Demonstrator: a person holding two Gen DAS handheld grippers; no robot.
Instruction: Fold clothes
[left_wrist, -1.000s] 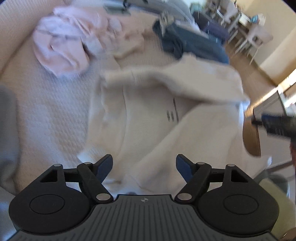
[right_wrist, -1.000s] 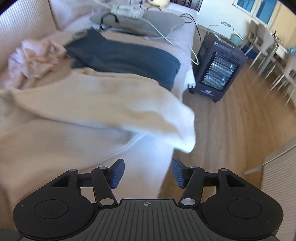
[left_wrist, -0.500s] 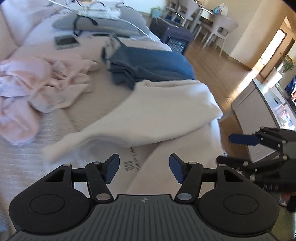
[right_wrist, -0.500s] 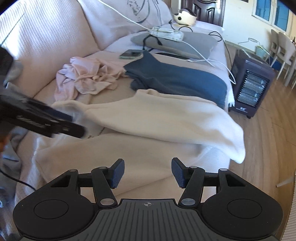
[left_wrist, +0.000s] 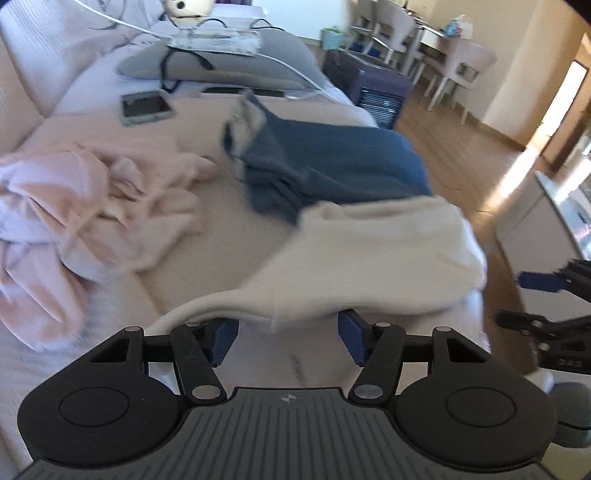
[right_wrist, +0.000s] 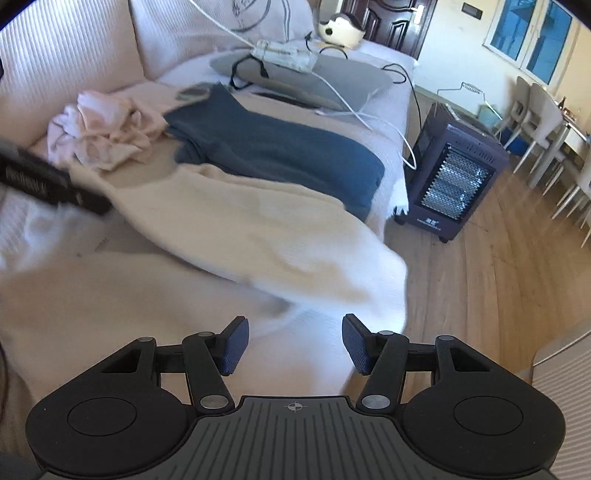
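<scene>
A cream sweater (right_wrist: 236, 229) lies spread on the sofa seat, one sleeve folded across its body; it also shows in the left wrist view (left_wrist: 373, 258). My left gripper (left_wrist: 288, 341) is open and empty, low over the sweater's near edge, the sleeve edge just ahead of its fingertips. My right gripper (right_wrist: 294, 345) is open and empty above the sweater's lower body near the sofa's front edge. A folded dark blue garment (right_wrist: 280, 147) lies behind the sweater. A crumpled pink garment (left_wrist: 74, 206) lies to the left.
A grey cushion (right_wrist: 332, 77) with a power strip and cables sits at the back. A phone (left_wrist: 146, 107) lies on the seat. A dark heater (right_wrist: 454, 177) stands on the wood floor right of the sofa. Chairs and a table stand beyond.
Both views have swung and lowered toward the sweater. The left gripper has come close to the folded sleeve's edge. Both grippers stay open and empty.
</scene>
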